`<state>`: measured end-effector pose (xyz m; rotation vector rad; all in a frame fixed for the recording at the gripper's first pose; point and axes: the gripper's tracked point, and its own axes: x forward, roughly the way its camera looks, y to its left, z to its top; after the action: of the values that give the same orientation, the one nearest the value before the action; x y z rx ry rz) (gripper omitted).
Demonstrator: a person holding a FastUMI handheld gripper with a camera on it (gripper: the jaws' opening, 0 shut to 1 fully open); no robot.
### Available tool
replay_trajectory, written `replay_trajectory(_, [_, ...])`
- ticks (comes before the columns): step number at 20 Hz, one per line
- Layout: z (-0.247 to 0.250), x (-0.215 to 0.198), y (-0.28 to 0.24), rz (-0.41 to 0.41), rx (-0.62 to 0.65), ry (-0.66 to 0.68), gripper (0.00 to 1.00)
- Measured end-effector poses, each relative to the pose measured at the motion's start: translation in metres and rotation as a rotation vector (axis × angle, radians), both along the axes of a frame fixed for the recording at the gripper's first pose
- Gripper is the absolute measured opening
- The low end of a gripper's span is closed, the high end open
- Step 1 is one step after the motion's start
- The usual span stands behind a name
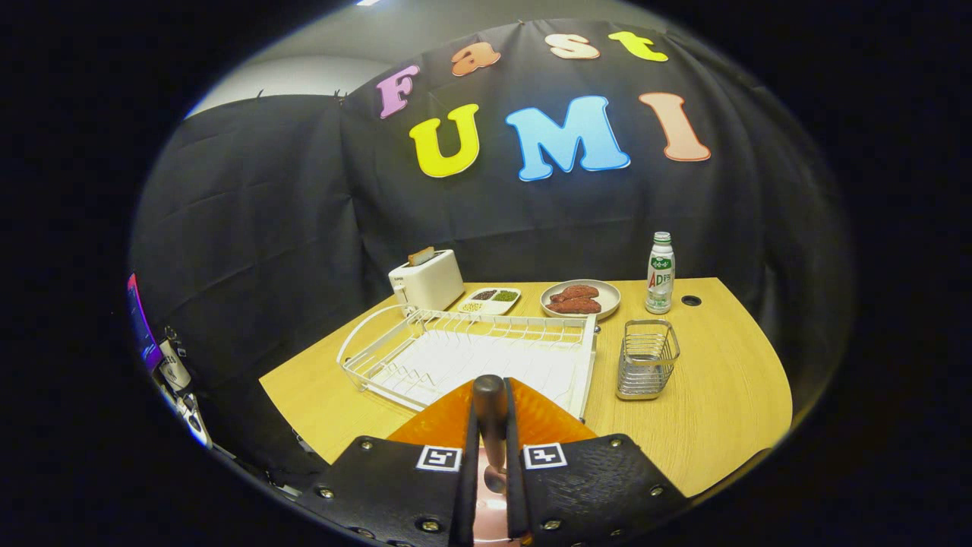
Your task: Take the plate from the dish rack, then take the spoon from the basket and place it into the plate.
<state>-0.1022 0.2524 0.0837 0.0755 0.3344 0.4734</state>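
Black two-finger tool [491,463]: fingers clamped on dark-handled spoon [490,414], handle pointing far. Orange plate [543,422] directly under spoon, at near edge of wooden table [721,395]. White wire dish rack [471,353] just beyond plate. Metal wire basket [646,358] right of rack. White toaster [427,279], divided snack tray [490,300], grey plate of meat [580,298], green-white bottle [660,273] along far side.

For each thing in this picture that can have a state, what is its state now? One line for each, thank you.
Gripper: jaws shut on the spoon.
Spoon: held between the jaws, above the orange plate.
Orange plate: out of the rack, just under the jaws.
Dish rack: empty.
Basket: upright, empty.
Toaster: bread sticking up.
Bottle: upright, capped.
Grey plate: holds brown food.
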Motion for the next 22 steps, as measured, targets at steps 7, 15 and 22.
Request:
replay_trajectory(7, [-0.019, -0.008, 0.011, 0.027, 0.020, 0.016, 0.15])
replay_trajectory(15, [-0.044, -0.015, 0.000, 0.013, 0.014, 0.041, 0.16])
replay_trajectory(22, [-0.036, -0.021, 0.000, 0.028, 0.027, 0.019, 0.16])
